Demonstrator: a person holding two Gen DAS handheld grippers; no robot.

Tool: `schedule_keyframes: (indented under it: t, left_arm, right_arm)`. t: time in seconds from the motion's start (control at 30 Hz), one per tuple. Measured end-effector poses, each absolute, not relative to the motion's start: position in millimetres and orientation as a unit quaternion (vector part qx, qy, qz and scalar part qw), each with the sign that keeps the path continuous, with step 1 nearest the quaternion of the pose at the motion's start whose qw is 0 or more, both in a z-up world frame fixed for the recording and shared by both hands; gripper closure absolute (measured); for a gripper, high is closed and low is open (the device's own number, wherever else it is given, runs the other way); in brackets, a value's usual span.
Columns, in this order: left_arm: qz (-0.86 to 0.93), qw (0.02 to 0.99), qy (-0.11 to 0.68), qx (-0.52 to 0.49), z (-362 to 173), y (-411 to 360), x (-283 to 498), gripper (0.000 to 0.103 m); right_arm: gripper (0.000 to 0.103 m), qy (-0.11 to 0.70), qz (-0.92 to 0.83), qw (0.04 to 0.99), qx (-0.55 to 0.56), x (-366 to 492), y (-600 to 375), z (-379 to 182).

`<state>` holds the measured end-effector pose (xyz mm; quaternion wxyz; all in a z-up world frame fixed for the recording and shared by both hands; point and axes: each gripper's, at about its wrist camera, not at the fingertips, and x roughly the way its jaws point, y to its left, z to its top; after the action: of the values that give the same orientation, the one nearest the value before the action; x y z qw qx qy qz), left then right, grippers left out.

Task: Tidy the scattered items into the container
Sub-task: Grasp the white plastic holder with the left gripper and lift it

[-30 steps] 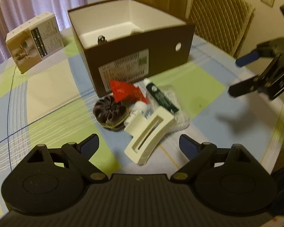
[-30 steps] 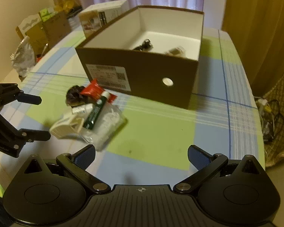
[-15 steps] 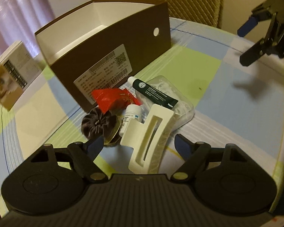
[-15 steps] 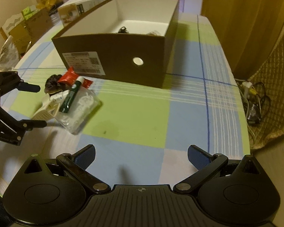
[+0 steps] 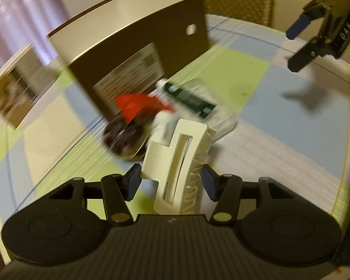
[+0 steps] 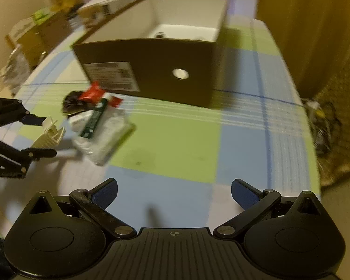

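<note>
The cream hair clip [image 5: 182,154] lies at the near end of the pile, and my left gripper [image 5: 171,180] has both pads pressed against its sides. Behind it sit a dark scrunchie [image 5: 123,137], a red packet [image 5: 137,107], a small white bottle [image 5: 161,119], and a green tube [image 5: 191,98] on a clear plastic bag [image 6: 107,137]. The open brown box [image 6: 156,70] stands just beyond the pile, with small items inside. My right gripper [image 6: 173,191] hovers open over the checked tablecloth with nothing between its fingers. The right wrist view shows the left gripper [image 6: 49,137] flanking the clip [image 6: 51,133].
A small printed carton [image 5: 14,88] stands left of the brown box. A wicker chair [image 6: 338,116] and loose cables [image 6: 322,126] lie past the table's right edge. Boxes and bags [image 6: 35,30] crowd the far left. Bare tablecloth [image 6: 175,140] spreads in front of the box.
My left gripper has moved forward and down onto the hair clip, and its fingers have closed from wide open onto the clip's sides. The right gripper has swung slightly and stays open.
</note>
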<state>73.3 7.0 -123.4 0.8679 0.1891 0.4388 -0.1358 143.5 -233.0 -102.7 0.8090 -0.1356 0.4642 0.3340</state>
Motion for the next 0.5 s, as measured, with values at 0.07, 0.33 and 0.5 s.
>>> schedule_keyframes:
  t: [0.07,0.33,0.5]
  left_arm:
    - [-0.112,0.868,0.448,0.184,-121.0,16.6,69.3,0.052]
    - [-0.008,0.867,0.475,0.152,-114.6,59.5,62.0,0.052]
    - [0.037,0.863,0.485,0.135,-112.0,80.5,61.5,0.052]
  right_arm:
    - [0.002,0.454,0.349,0.807,-0.142,142.3,-223.9,-103.2]
    - [0.002,0.421,0.395,0.803,-0.148,145.2,-171.8,-105.8]
    - [0.036,0.403,0.413,0.799,-0.17,145.1,-128.2,-111.9]
